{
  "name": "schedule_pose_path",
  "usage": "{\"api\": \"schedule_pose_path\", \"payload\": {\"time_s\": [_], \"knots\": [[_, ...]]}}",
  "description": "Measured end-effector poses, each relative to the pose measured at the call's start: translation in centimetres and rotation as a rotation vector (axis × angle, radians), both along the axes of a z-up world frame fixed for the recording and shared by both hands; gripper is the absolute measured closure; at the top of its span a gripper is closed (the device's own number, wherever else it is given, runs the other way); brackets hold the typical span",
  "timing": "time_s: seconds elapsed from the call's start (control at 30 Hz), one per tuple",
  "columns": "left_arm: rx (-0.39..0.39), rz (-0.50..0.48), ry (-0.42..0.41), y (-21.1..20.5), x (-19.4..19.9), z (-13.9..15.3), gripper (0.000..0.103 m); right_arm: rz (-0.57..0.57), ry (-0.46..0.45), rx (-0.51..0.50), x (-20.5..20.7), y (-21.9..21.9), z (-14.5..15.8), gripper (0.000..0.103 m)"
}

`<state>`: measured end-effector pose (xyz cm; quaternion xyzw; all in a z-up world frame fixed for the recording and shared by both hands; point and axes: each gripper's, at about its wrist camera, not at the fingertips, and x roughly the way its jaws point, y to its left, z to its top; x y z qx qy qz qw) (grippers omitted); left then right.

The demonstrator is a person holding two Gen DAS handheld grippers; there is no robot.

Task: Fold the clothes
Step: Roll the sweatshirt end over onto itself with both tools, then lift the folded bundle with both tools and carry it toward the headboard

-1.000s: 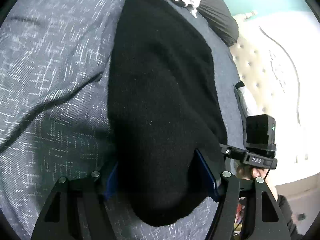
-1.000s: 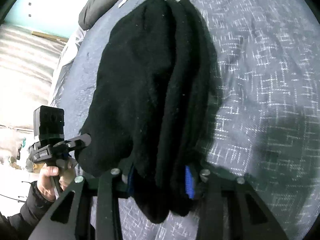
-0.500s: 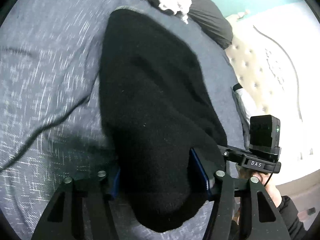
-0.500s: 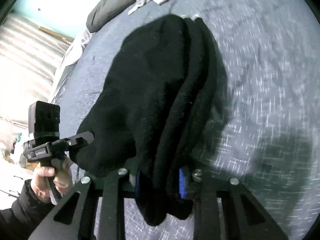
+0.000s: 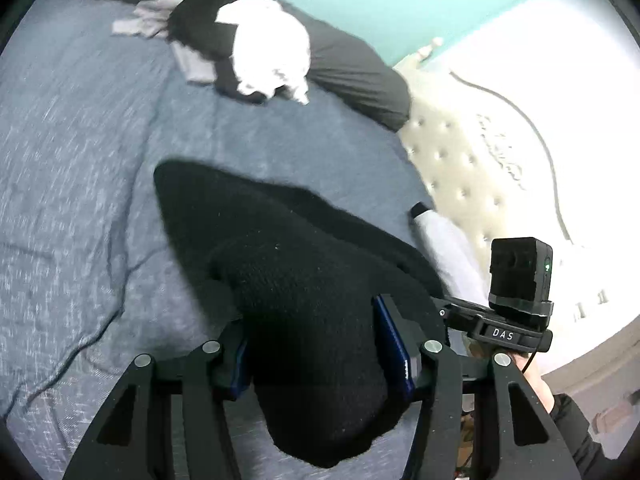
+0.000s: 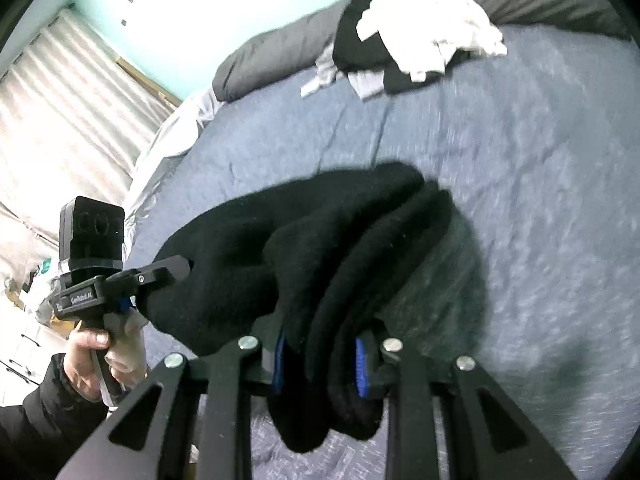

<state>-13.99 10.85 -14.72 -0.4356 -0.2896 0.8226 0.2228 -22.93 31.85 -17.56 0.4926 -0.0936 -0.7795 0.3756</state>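
Note:
A folded black fleece garment (image 5: 280, 248) hangs between my two grippers above the grey-blue bedspread (image 5: 80, 140). My left gripper (image 5: 316, 344) is shut on one end of it, the cloth bunched between the blue pads. My right gripper (image 6: 320, 356) is shut on the other end, several layers pinched between its pads; the garment (image 6: 320, 232) drapes forward from it. The right gripper also shows in the left wrist view (image 5: 516, 312), and the left gripper shows in the right wrist view (image 6: 96, 280).
A pile of black, white and grey clothes (image 5: 248, 48) lies at the far side of the bed, also in the right wrist view (image 6: 412, 44). A dark grey pillow (image 5: 352, 76) lies behind it. A tufted cream headboard (image 5: 460, 160) stands to the right.
Both grippers have lifted and pulled back with the garment. It was stretched long over the bed; now it is bunched shorter and more of the bed and the clothes pile shows.

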Motion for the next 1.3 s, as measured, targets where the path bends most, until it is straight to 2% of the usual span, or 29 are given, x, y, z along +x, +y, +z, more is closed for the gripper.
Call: {"api": "schedule_pose_path", "payload": {"time_s": [0.27,0.43,0.7,0.97,1.2,1.3], "knots": [[0.001,-0.03,0.087,3.6,-1.5,6.4,0.045,-0.064,0.086,0.008,0.0,5.2,6.4,0.078],[-0.001,-0.073,0.132,8.7,-3.2,10.0,0.045,-0.114,0.13,0.013,-0.3,9.8,10.1,0.078],[0.011,-0.152,0.196,18.2,-7.5,14.9,0.045,-0.203,0.208,0.019,-2.4,19.7,15.9,0.078],[0.028,-0.221,0.228,28.4,-13.9,17.3,0.045,-0.278,0.27,0.053,-5.2,29.1,18.8,0.078],[0.045,-0.266,0.257,37.2,-18.5,18.2,0.045,-0.364,0.327,0.081,-8.1,37.5,20.6,0.078],[0.046,-0.272,0.295,40.7,-20.0,18.6,0.045,-0.399,0.371,0.106,-8.9,40.3,21.4,0.078]]}}
